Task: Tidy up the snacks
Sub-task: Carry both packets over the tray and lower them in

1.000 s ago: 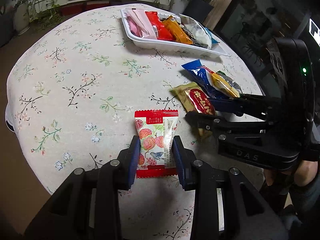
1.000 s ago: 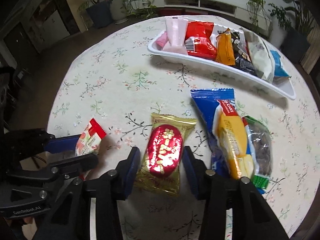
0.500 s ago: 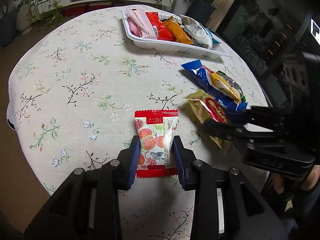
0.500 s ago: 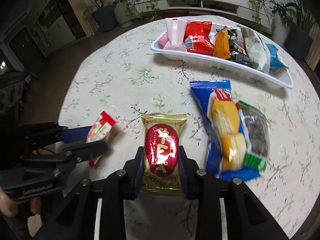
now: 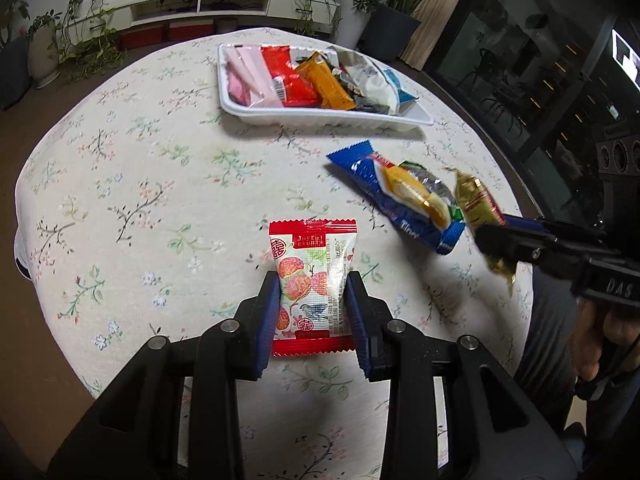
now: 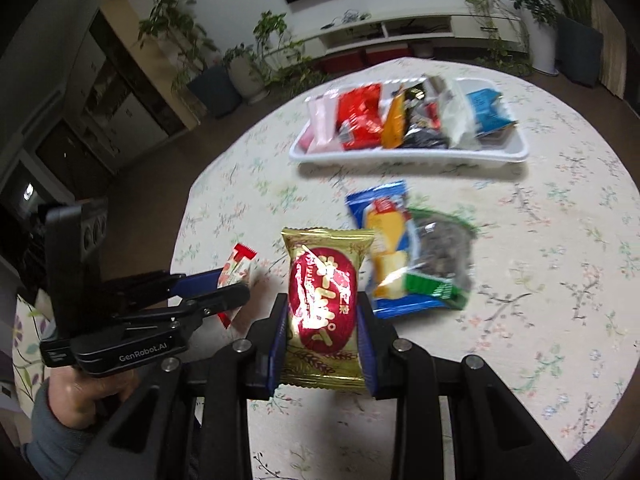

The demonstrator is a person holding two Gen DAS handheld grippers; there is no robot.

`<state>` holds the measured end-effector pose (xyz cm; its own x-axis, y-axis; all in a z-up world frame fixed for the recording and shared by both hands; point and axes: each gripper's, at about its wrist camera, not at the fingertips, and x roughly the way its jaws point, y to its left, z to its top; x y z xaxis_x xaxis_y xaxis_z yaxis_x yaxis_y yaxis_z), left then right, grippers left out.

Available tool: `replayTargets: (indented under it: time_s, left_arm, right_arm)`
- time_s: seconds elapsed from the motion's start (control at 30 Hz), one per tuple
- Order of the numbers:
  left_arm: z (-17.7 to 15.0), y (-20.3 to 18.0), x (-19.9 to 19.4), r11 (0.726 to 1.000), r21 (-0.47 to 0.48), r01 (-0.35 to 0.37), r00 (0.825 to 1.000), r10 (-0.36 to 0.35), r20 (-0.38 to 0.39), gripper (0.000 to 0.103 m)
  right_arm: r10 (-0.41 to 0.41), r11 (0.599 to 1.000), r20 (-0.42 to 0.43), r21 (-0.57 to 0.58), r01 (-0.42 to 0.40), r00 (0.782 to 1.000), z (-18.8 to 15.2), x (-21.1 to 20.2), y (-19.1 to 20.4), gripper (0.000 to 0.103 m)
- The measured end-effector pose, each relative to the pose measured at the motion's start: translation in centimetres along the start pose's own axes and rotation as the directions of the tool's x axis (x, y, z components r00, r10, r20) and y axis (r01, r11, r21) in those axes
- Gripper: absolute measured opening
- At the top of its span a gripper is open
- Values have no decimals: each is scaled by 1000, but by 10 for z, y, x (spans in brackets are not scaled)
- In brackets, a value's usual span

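Far left: floral-cloth surface (image 5: 132, 184), round, bare of packets on that side. Toward the near middle: left gripper (image 5: 313, 312), its blue fingers (image 5: 269, 312) clenched on both long edges of the red-and-white lychee packet (image 5: 314, 276), the packet's lower half between the pads, its red crimped top pointing away; whether lifted or resting on the cloth, cannot tell. Farther back, middle: white tray (image 5: 320, 118) on the surface, packed with pink, red, orange, black, white and blue wrappers standing side by side. Right of centre, between tray and grippers: blue packet (image 5: 396, 204) lying flat on the cloth, a yellow snack and a clear bag of dark pieces (image 6: 440, 252) stacked on top of it. Farthest right: right gripper (image 6: 322, 340), fingers (image 6: 365, 344) pinched on the gold packet with red oval (image 6: 324, 304), held clear of the surface, tilted and blurred in the left camera, upright and sharp in its own camera. Gold packet just beside the blue packet's near end, well apart from the tray.
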<state>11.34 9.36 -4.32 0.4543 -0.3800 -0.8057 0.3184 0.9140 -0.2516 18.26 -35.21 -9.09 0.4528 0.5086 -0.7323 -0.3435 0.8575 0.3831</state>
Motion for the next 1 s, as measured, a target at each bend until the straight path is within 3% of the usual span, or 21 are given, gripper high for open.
replayTargets:
  time_s: [0.27, 0.53, 0.77, 1.0]
  left_arm:
    - [28, -7, -5, 1000, 1, 15, 999, -15, 31, 30]
    - [96, 1, -10, 1000, -16, 7, 994, -6, 105, 30]
    - [179, -2, 6, 1000, -2, 4, 989, -4, 147, 30]
    - [233, -3, 60, 1000, -6, -5, 994, 6, 108, 31]
  right_arm:
    - [-25, 993, 73, 117, 16, 997, 13, -29, -54, 33]
    - [-101, 983, 161, 169, 74, 982, 53, -64, -106, 33]
    - [-108, 989, 212, 122, 83, 971, 115, -69, -108, 33]
    - [-88, 996, 175, 38, 83, 981, 180, -20, -86, 33]
